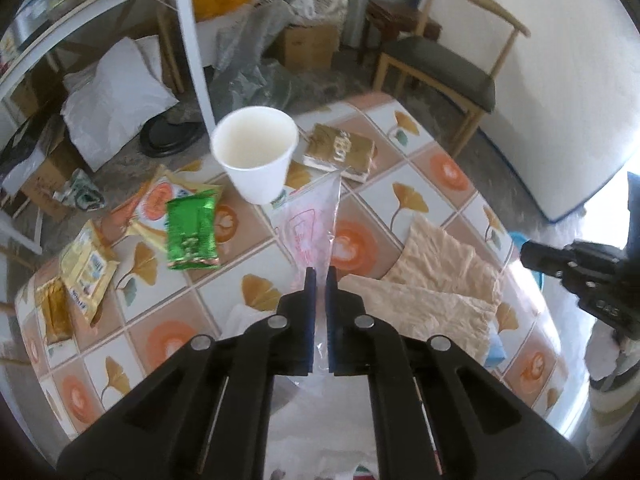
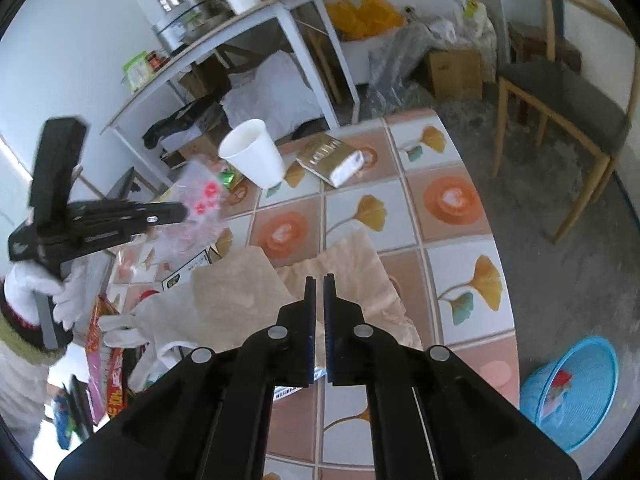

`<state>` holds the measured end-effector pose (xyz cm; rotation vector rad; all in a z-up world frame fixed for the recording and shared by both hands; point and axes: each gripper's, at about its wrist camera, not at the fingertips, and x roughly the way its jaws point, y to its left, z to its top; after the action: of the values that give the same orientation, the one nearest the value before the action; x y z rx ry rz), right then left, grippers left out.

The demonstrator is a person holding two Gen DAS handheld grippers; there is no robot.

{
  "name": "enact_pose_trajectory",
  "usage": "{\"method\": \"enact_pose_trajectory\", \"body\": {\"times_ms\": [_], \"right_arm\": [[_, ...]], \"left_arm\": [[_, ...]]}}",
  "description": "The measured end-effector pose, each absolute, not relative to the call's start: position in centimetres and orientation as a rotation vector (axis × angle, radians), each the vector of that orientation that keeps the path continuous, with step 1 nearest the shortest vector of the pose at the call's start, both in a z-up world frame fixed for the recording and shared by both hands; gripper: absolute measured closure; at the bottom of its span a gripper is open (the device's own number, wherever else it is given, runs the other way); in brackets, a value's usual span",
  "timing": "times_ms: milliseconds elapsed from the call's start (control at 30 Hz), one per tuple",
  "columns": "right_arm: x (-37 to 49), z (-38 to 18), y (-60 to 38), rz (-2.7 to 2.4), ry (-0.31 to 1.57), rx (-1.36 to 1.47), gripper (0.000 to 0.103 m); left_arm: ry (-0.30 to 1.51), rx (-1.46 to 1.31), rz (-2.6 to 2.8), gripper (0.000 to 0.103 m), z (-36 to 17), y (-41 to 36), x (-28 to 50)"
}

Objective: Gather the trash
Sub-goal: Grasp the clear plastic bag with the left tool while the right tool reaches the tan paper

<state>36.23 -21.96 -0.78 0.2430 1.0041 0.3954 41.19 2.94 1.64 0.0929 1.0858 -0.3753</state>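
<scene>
My left gripper (image 1: 320, 274) is shut on a clear plastic wrapper with pink print (image 1: 310, 224) and holds it above the tiled table (image 1: 256, 276). It also shows in the right wrist view (image 2: 182, 212) with the wrapper (image 2: 200, 204) hanging from it. My right gripper (image 2: 318, 280) is nearly shut over a crumpled beige paper napkin (image 2: 240, 292), with nothing seen between its pads. A white paper cup (image 1: 256, 152) stands on the table. A green foil packet (image 1: 191, 232), yellow snack wrappers (image 1: 86, 268) and a gold tissue pack (image 1: 340, 152) lie around it.
A blue mesh bin (image 2: 576, 392) stands on the floor to the right of the table. A wooden chair (image 2: 560, 88) stands behind it. A white side table (image 2: 248, 20), boxes and bags crowd the back. A red-printed package (image 2: 104, 360) lies at the table's left edge.
</scene>
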Motion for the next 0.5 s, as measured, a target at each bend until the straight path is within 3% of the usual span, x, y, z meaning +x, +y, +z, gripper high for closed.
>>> {"method": "enact_pose_trajectory", "body": {"times_ms": [67,100,133,200,333,500], "right_arm": [[36.7,-1.7,-22.6,0.374,1.054,0.281,0.088],[36.8,-2.2,-22.8,0.365,1.079,0.291,0.069],[36.9,-2.6,-22.9,0.357,1.1,0.301,0.063],[36.5,-3.0,-22.9,0.357,1.113,0.317,0.063],[35.6,-2.4,-20.5,0.461,1.105,0.26,0.05],[36.1,-2.8,-17.3,0.526,1.134,0.224,0.049]], "left_arm": [[1.069,0.059,-0.36,0.1,2.4,3.8,40.6],[1.065,0.047,-0.356,0.1,2.6,4.2,40.4],[1.06,0.032,-0.348,0.1,2.8,4.6,40.0],[1.059,0.009,-0.34,0.1,3.1,5.5,39.6],[1.061,-0.029,-0.34,0.1,3.2,6.4,38.9],[1.062,-0.08,-0.36,0.1,3.2,6.7,37.9]]}}
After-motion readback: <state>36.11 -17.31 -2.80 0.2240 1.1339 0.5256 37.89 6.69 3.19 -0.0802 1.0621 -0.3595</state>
